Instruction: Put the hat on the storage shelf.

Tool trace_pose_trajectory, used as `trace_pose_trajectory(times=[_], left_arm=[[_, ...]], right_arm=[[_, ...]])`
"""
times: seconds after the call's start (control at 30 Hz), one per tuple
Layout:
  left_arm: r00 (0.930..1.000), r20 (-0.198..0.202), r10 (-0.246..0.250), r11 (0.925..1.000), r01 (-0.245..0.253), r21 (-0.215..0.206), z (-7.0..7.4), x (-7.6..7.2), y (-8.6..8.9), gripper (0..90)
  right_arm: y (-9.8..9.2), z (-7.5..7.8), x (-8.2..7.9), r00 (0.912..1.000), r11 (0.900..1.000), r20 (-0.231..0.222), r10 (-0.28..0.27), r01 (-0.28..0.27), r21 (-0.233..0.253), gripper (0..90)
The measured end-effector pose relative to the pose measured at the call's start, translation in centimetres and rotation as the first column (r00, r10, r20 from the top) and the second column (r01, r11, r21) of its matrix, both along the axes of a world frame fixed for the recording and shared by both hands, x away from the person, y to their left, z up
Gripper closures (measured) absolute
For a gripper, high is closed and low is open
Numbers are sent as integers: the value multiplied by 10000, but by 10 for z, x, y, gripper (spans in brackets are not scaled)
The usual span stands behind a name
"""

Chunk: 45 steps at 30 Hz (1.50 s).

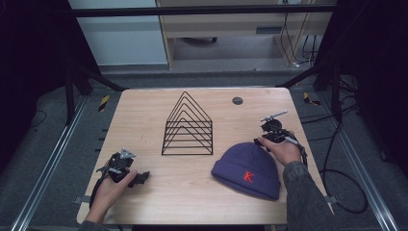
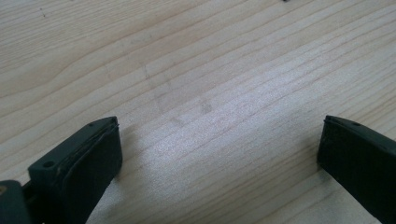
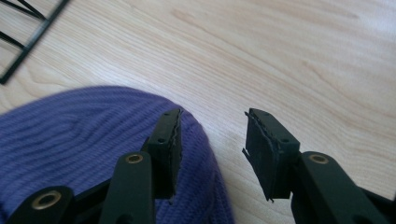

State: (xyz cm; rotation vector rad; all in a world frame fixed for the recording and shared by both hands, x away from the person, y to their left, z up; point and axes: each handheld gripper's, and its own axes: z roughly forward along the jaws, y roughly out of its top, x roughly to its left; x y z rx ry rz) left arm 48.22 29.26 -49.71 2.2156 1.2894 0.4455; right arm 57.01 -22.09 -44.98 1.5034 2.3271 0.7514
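The wooden table [image 1: 144, 115] occupies the centre of the high view. A black wire rack [image 1: 188, 126] of nested triangular frames stands upright at mid-table. A purple knit beanie [image 1: 248, 169] with a red letter K on its cuff lies flat at lower right of the frame, just right of and below the rack, apart from it.

The right gripper [image 1: 266, 138] sits at the upper right edge of the beanie, held by the person's right hand [image 1: 284, 150]. In the right gripper view the jaws stand moderately apart: one jaw lies over the beanie's [image 3: 84, 135] rim, the other over bare wood, with the crown's edge entering the gap. Nothing is clamped; whether the jaw touches the knit cannot be told.

The left gripper [image 1: 139, 178] rests low at lower left of the frame, well apart from the beanie. In the left gripper view its jaws are spread wide over bare wood, holding nothing.
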Motion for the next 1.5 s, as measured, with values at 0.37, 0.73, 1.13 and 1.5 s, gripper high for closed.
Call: trace_pose_trajectory(times=[0.37, 0.73, 1.13, 1.5], left_arm=[[10000, 15, -77, 10000, 77, 39, 0, 0, -1, 0], [9999, 4, -156, 9999, 156, 41, 0, 0, -1, 0], [9998, 14, -173, 9998, 173, 32, 0, 0, -1, 0], [9986, 158, -510, 9987, 512, -66, 5, -1, -4, 37]], right_arm=[[1, -20, -5, 9987, 9984, -490, -103, 130, 556, 464], [9, -23, -9, 9969, 9983, -657, 432, -405, 422, 769], [11, 26, -38, 9835, 9855, 1155, 1392, -1490, 812, 807], [18, 78, -80, 9280, 9552, 2915, 2318, -2739, 1124, 811]])
